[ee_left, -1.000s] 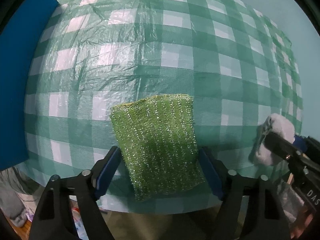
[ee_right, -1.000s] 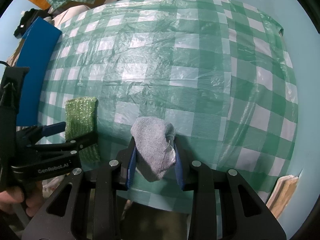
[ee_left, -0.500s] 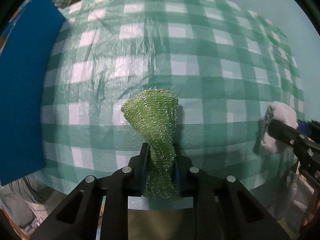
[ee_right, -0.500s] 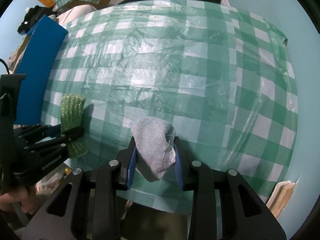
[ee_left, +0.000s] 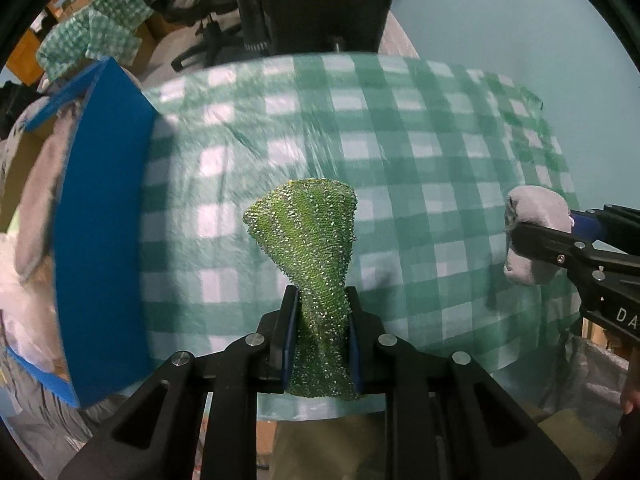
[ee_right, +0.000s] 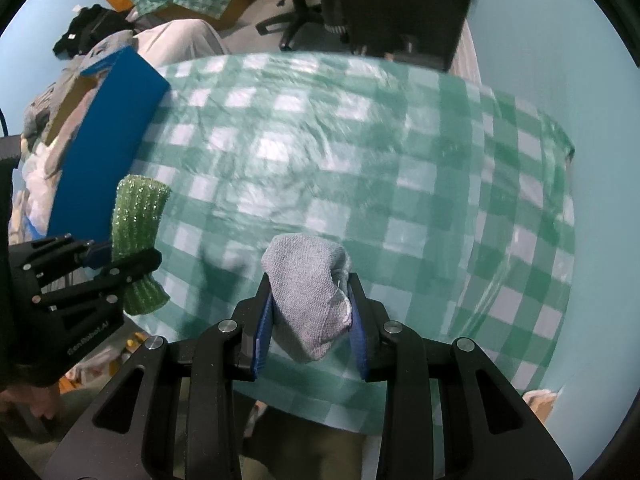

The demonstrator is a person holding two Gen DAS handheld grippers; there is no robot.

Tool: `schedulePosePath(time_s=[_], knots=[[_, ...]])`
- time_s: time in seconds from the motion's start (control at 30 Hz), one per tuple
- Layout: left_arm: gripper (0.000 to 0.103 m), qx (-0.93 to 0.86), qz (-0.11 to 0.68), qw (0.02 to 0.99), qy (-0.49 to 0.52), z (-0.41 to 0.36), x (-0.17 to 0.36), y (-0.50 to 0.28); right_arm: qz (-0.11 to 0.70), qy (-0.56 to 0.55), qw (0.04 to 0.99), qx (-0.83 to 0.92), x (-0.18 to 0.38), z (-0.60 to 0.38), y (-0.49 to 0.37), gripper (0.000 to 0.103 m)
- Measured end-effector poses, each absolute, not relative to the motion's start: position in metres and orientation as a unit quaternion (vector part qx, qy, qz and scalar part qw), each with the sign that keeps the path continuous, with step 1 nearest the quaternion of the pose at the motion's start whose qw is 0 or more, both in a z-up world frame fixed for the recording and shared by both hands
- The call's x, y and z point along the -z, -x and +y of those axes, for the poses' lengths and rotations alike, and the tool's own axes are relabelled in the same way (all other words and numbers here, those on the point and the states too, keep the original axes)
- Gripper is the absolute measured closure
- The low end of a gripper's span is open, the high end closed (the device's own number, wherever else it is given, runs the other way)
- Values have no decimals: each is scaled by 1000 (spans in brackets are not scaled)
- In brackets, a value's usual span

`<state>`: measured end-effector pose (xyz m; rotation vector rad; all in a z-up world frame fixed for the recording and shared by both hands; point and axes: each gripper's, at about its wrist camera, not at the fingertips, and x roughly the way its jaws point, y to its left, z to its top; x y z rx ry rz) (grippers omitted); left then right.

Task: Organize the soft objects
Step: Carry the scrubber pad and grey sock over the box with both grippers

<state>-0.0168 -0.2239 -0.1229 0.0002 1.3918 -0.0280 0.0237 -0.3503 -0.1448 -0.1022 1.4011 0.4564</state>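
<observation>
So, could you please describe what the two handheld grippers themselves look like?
Both are matte black plastic. The left gripper and right gripper each have blue finger pads, silver screws, triangular cut-outs and white lettering on the side.

Table under a green-and-white checked plastic cloth (ee_left: pixel 420 168), creased, glossy patches catching light (pattern blurred in both views). Cloth's far right corner (ee_right: pixel 560 136) hangs loose against a pale blue wall (ee_left: pixel 500 16). Beyond the far table edge: black office chair (ee_right: pixel 296 8), its wheeled base showing; a dark upright panel (ee_left: pixel 324 4) just right of it. Further left, checked fabric (ee_left: pixel 96 36) bunched on a brown cardboard box (ee_right: pixel 188 6). Black garment (ee_right: pixel 88 28) heaped at far left. Light wooden piece (ee_right: pixel 540 404) at lower right, below table level
</observation>
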Motion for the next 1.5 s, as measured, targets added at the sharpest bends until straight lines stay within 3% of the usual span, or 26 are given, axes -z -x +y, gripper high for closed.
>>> schedulePosePath(time_s=[0.77,1.5], knots=[[82,5,592,806,17,-143,63,-12,599,70,758,-249,81,-261,-54,71],[82,-47,569,818,73,-35,35,1,573,103,748,-320,58,-144,-65,71]])
